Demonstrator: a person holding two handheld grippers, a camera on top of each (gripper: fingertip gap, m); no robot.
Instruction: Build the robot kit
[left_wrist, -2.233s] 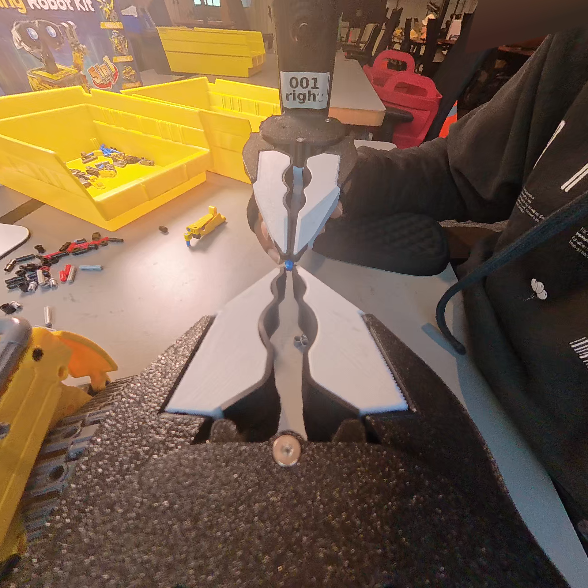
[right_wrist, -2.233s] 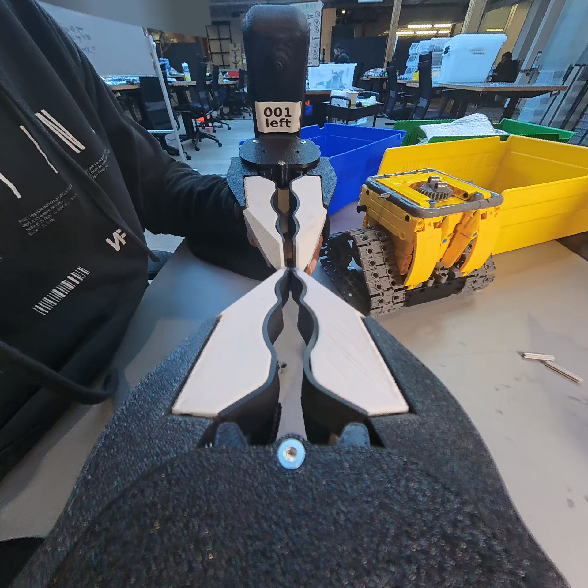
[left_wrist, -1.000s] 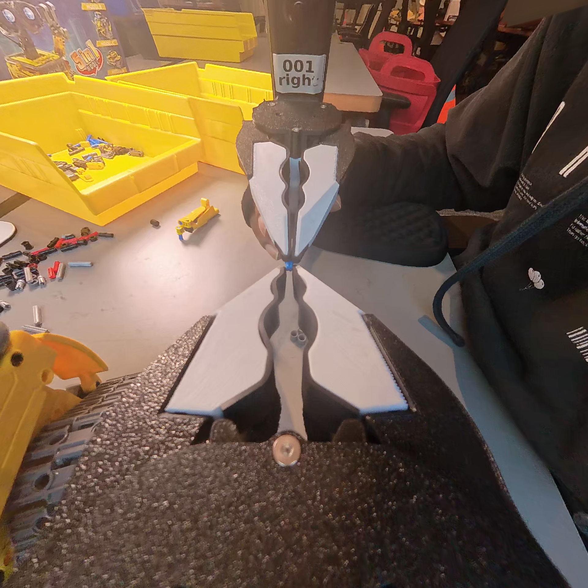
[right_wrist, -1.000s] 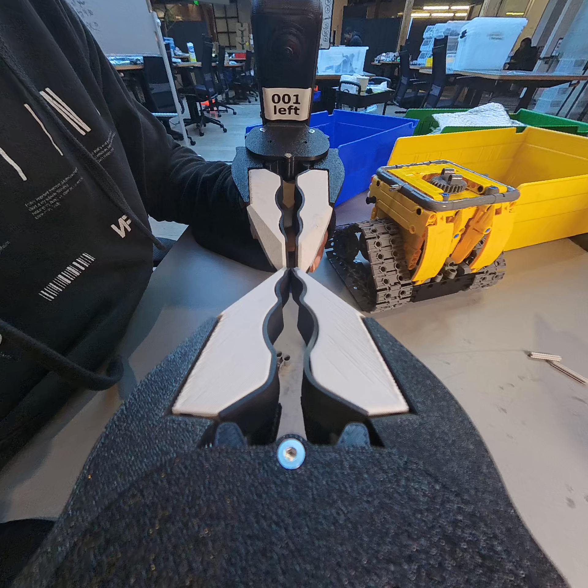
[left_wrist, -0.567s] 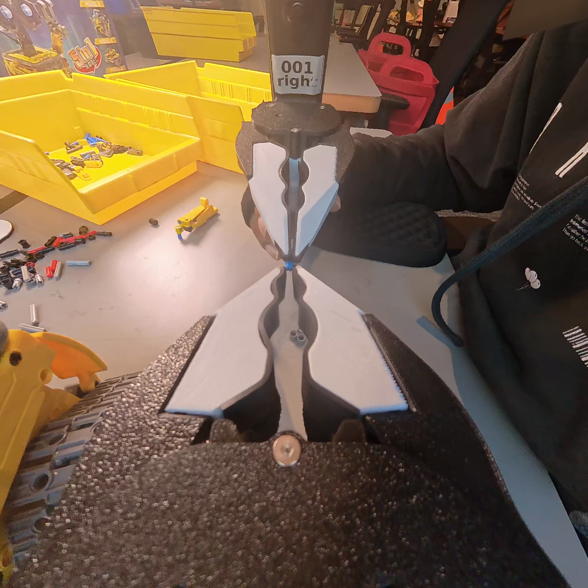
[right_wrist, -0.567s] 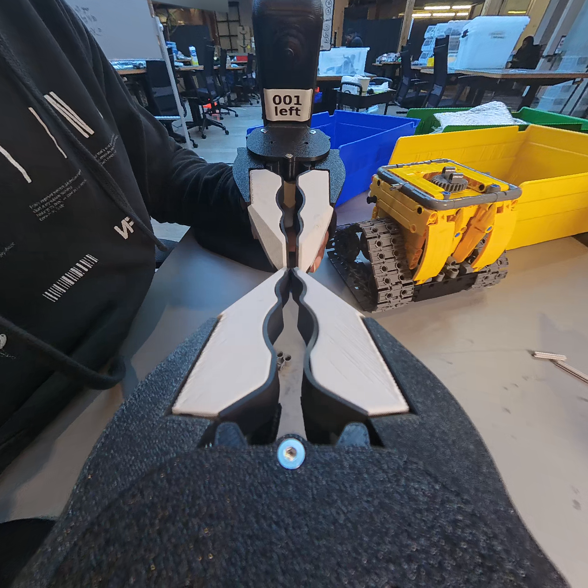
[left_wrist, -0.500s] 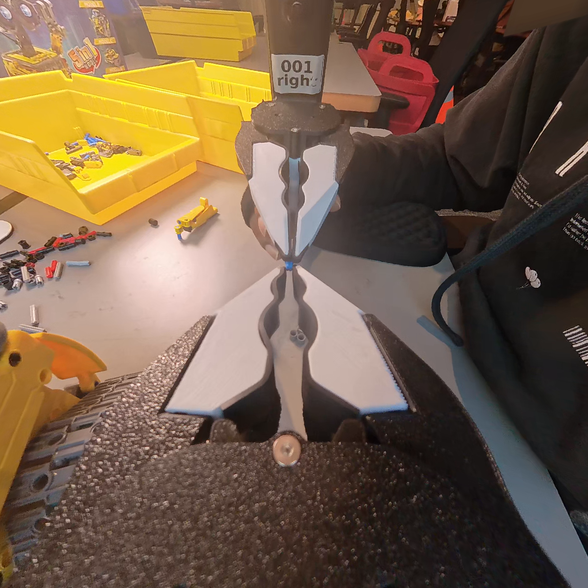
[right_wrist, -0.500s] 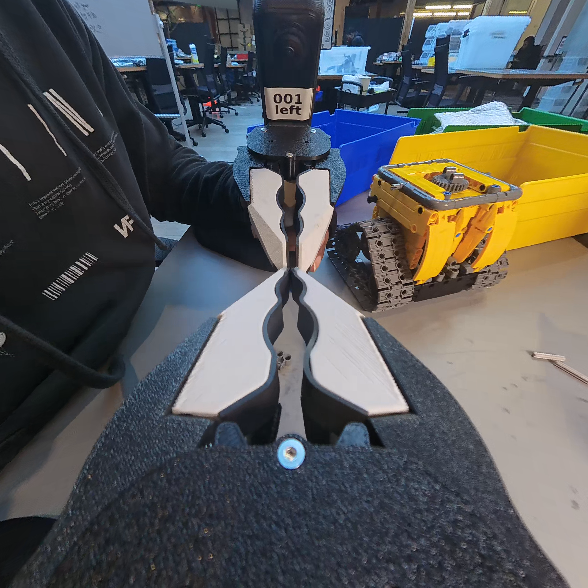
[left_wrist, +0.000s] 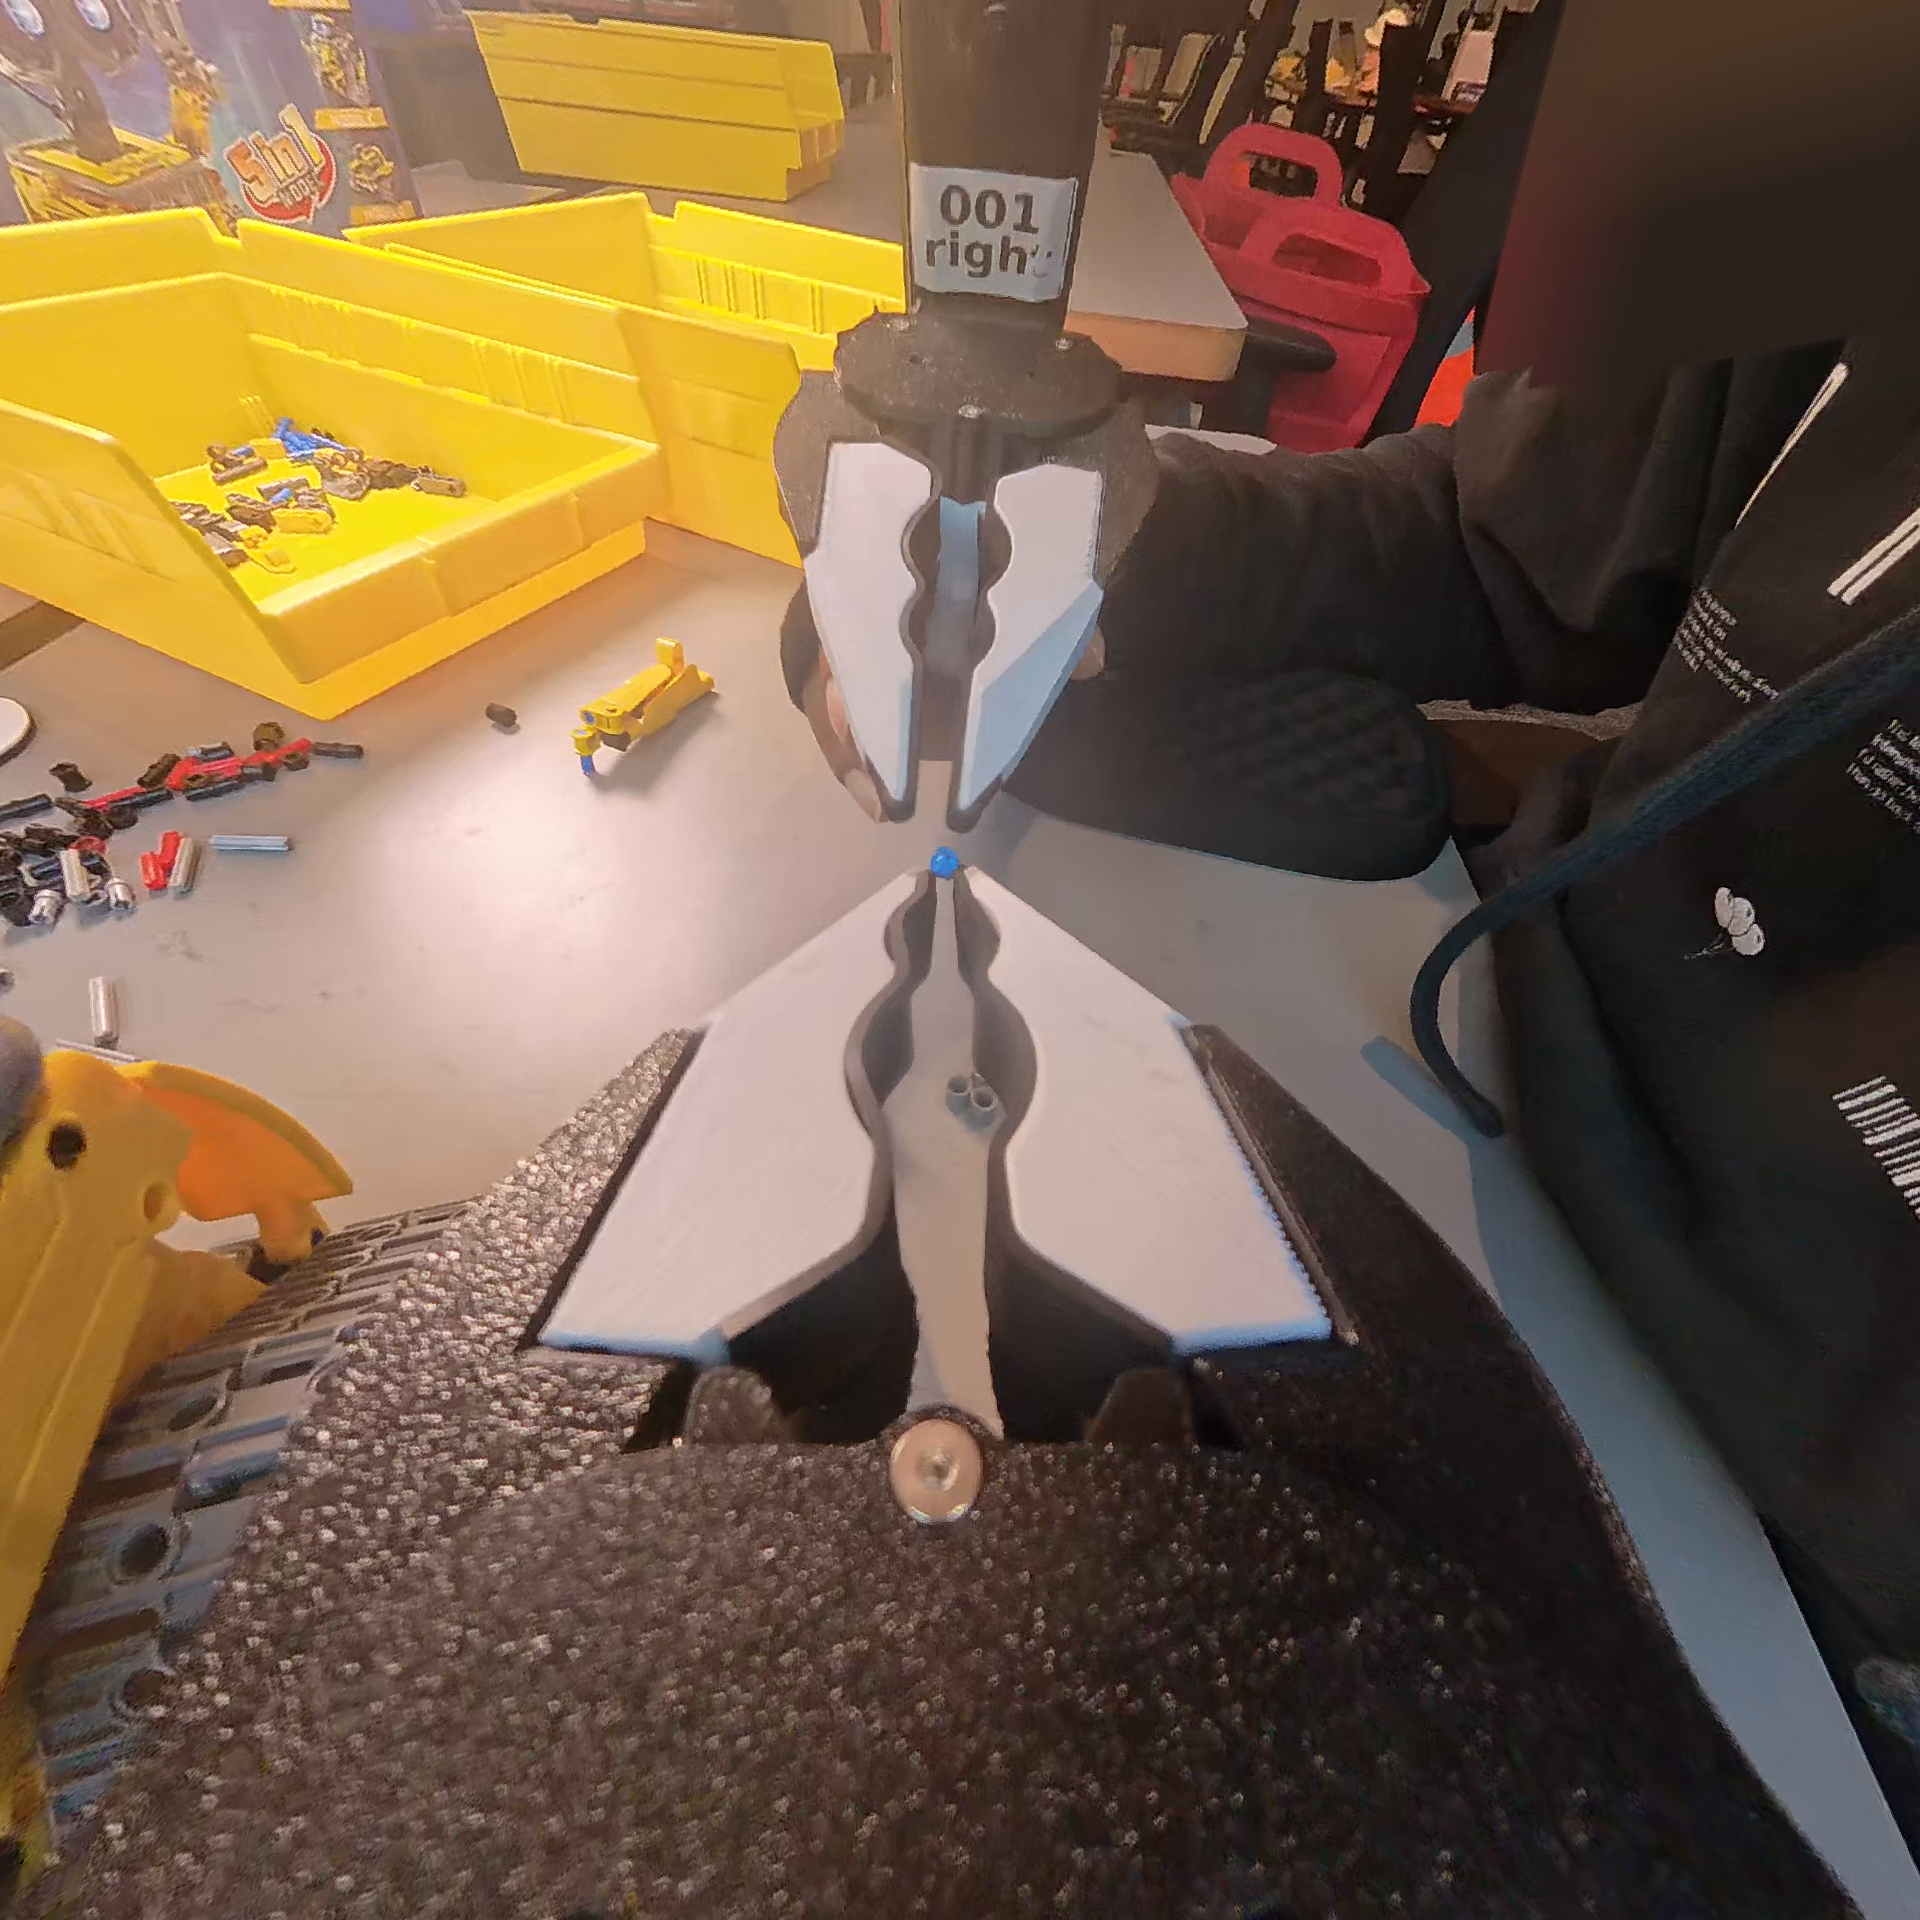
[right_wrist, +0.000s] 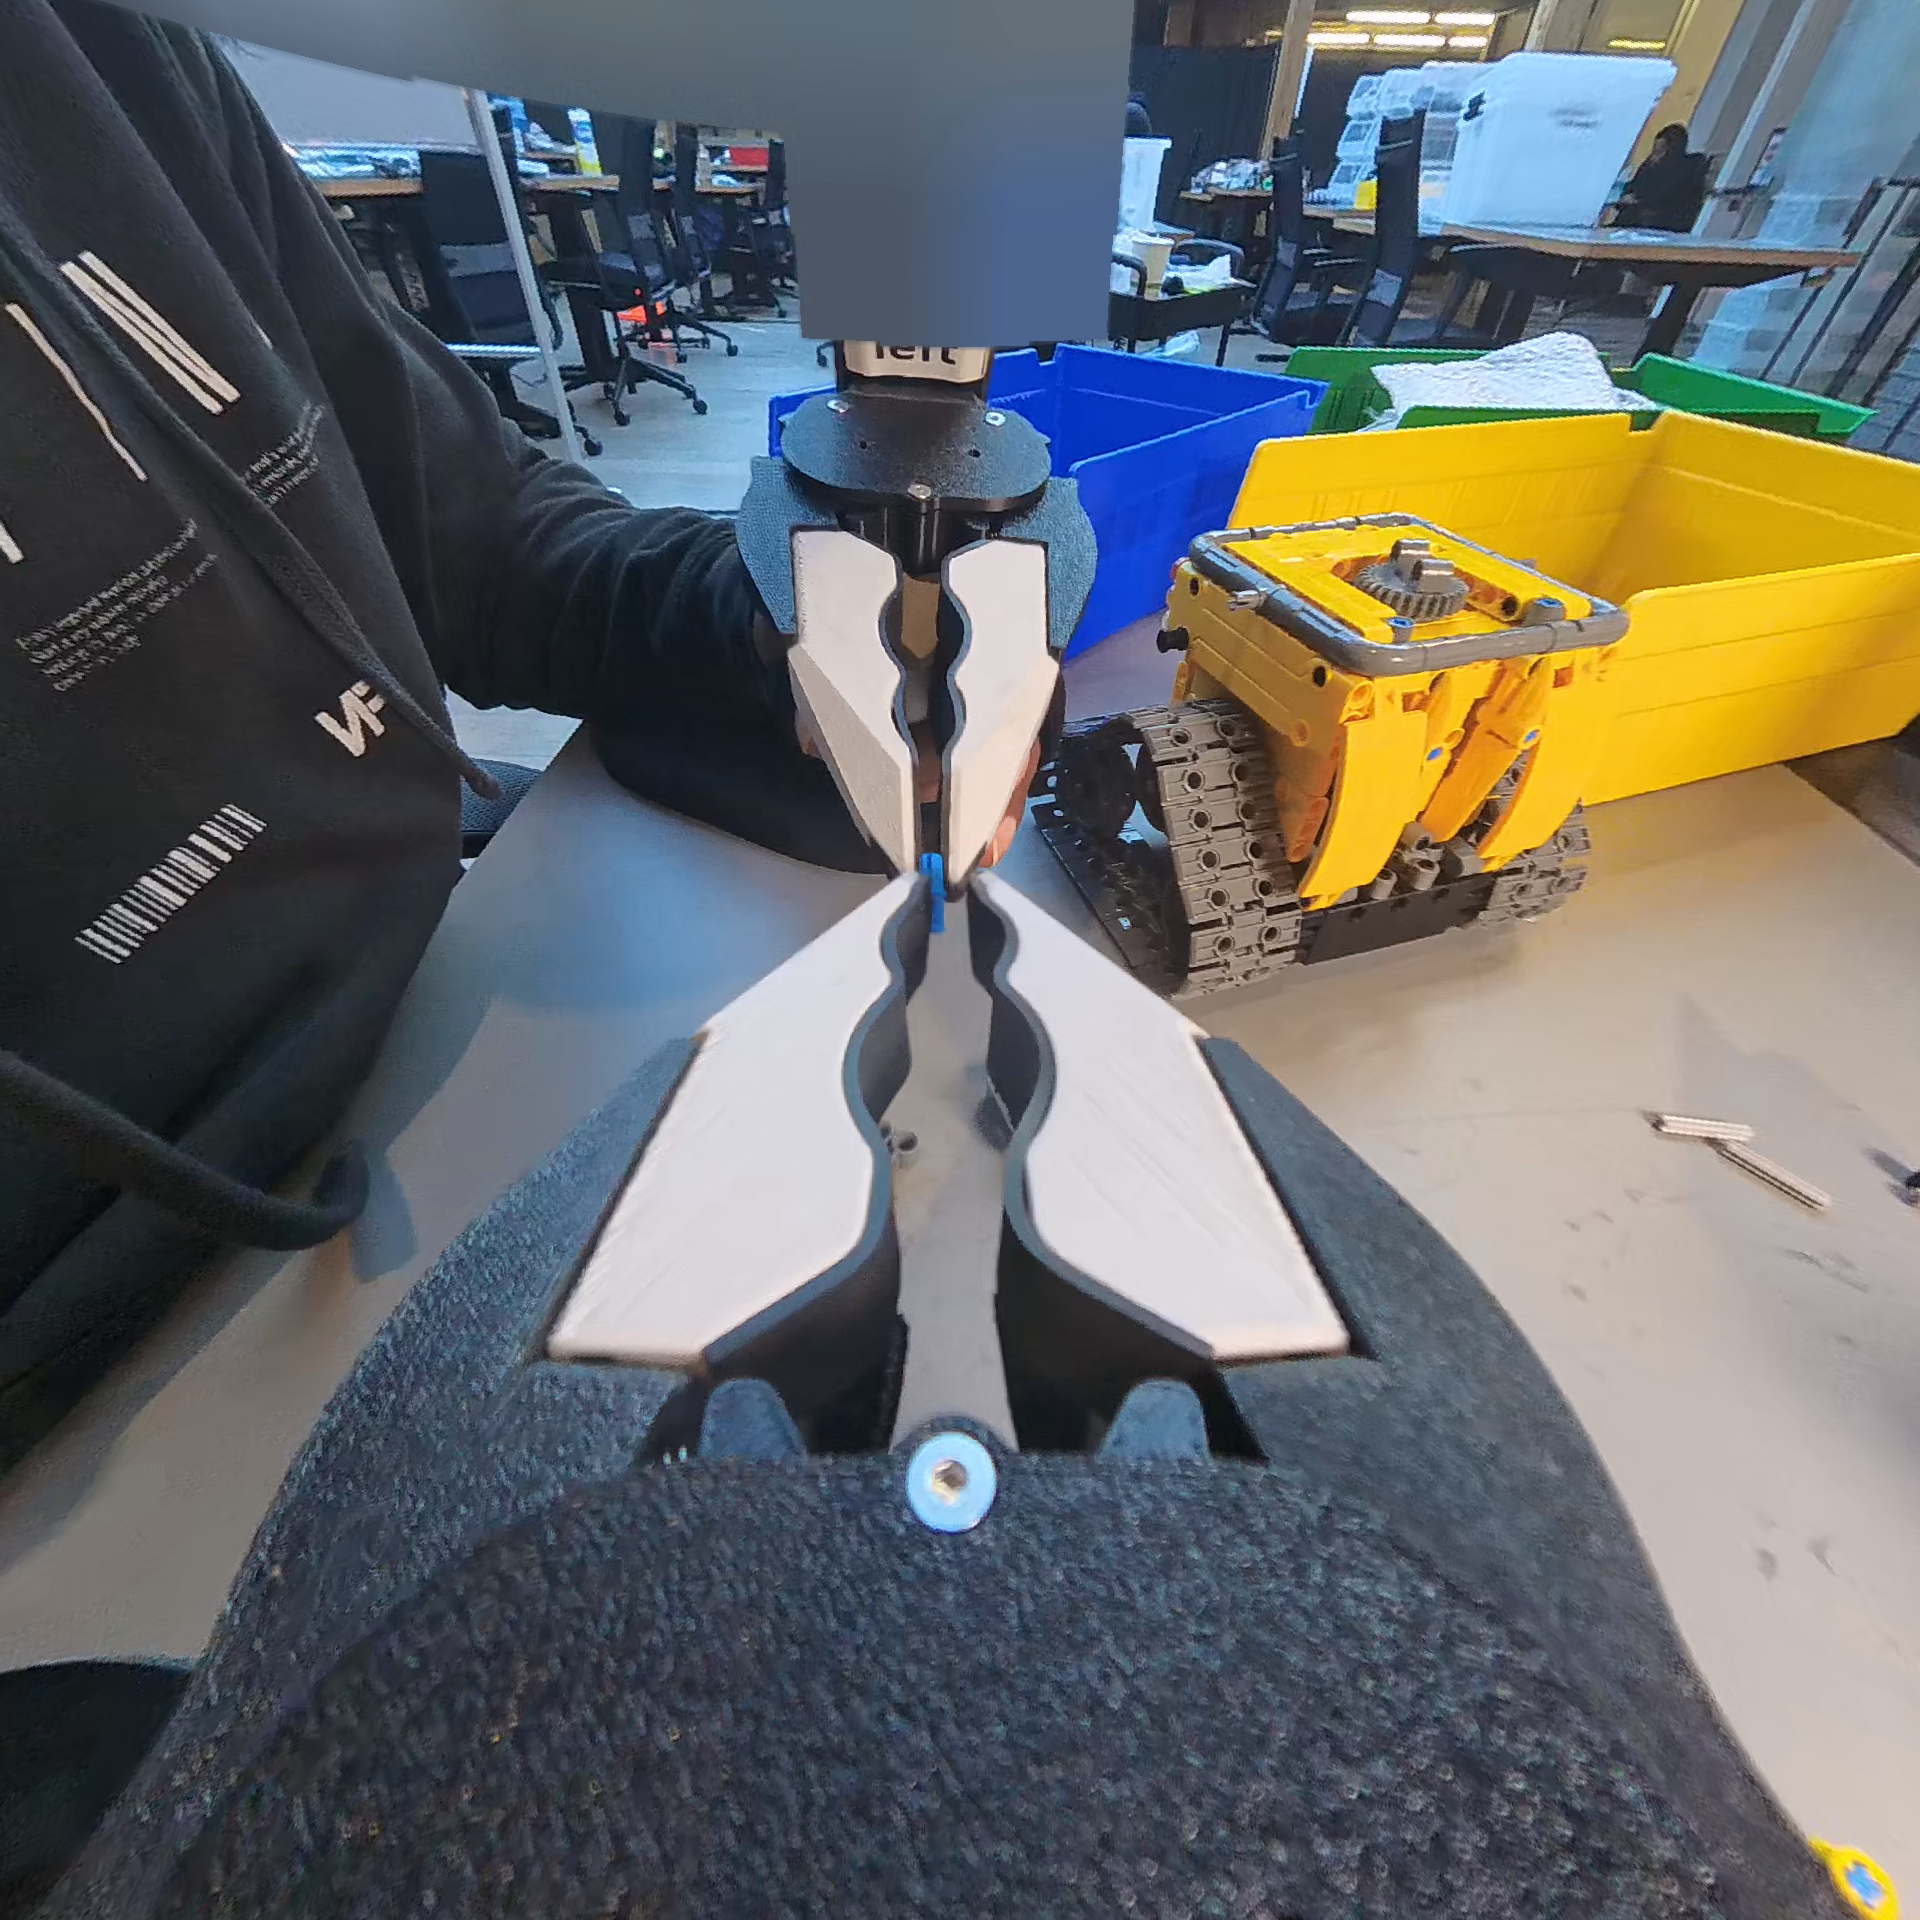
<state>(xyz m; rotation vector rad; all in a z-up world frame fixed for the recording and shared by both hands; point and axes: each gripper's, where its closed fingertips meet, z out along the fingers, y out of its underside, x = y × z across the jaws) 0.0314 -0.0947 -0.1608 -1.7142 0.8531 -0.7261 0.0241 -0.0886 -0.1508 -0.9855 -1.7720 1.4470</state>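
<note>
Grey table (left_wrist: 436, 935) | left gripper (left_wrist: 940, 883) fingers pinching blue pin (left_wrist: 942, 860) | right gripper (right_wrist: 943, 904) fingers spread beside it

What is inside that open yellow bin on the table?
The yellow bin holds a small scatter of loose building pieces, black, grey, blue and yellow. Its near wall hides part of the floor, so more may lie there.

Bare table (right_wrist: 1558, 1351) beside tracked toy (right_wrist: 1351, 748)

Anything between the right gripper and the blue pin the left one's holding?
Nothing visible: the left gripper is shut on the blue pin; the right gripper faces it tip to tip, jaws open.
</note>
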